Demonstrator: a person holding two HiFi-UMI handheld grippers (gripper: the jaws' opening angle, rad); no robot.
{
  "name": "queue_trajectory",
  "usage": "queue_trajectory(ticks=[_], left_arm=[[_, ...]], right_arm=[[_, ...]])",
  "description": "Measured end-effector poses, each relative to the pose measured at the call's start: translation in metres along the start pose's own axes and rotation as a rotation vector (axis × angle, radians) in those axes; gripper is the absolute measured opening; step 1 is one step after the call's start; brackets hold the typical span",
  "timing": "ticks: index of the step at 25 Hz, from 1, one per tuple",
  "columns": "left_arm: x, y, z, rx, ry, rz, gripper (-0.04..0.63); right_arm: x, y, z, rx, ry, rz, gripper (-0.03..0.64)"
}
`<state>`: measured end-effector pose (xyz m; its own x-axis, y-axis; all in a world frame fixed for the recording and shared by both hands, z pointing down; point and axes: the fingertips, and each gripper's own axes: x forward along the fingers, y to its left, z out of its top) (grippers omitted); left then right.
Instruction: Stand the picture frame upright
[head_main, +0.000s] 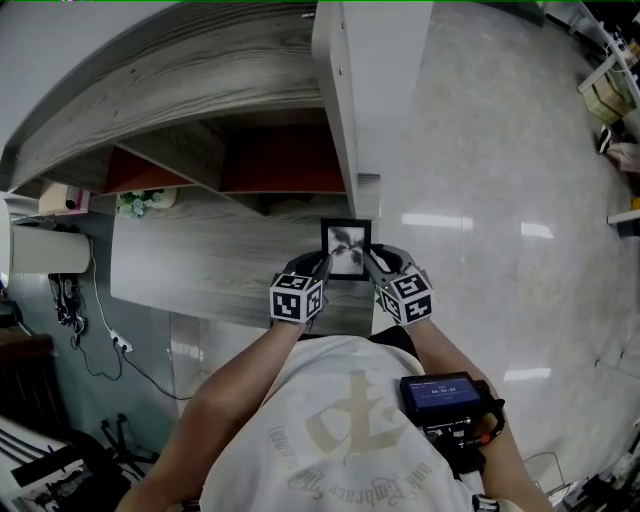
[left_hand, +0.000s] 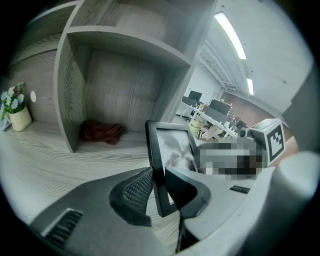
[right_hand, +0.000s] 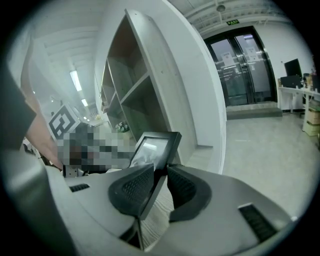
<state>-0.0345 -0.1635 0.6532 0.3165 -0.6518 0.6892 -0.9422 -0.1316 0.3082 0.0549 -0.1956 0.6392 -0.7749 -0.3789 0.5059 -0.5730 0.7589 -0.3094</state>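
Here, left gripper (left_hand: 159, 186) pinches one picture frame (head_main: 346, 249) edge; right gripper (right_hand: 160, 183) pinches the other.

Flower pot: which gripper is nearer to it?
Left. The left gripper holds the picture frame on the edge toward the flower pot; the right gripper holds the far edge.

Quick count: one picture frame (head_main: 347, 248) mid-frame, two grippers (left gripper (head_main: 321, 264), right gripper (head_main: 369, 264)), one red cloth (left_hand: 102, 132), one little flower pot (left_hand: 18, 114) at left.
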Motion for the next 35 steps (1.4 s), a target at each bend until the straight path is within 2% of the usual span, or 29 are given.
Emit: queue_trajectory(ticks=[19,35], left_arm=[[0.039,0.020,0.021,-0.034,-0.032,0.053,0.078],[0.055,0.027,0.038,-0.007,-0.036,0.094,0.077]], right_arm=[[0.026,-0.029,0.014,-0.025,-0.016,0.017,0.081],[0.033,-0.043,0.024,-0.020,-0.028,0.001,0.081]])
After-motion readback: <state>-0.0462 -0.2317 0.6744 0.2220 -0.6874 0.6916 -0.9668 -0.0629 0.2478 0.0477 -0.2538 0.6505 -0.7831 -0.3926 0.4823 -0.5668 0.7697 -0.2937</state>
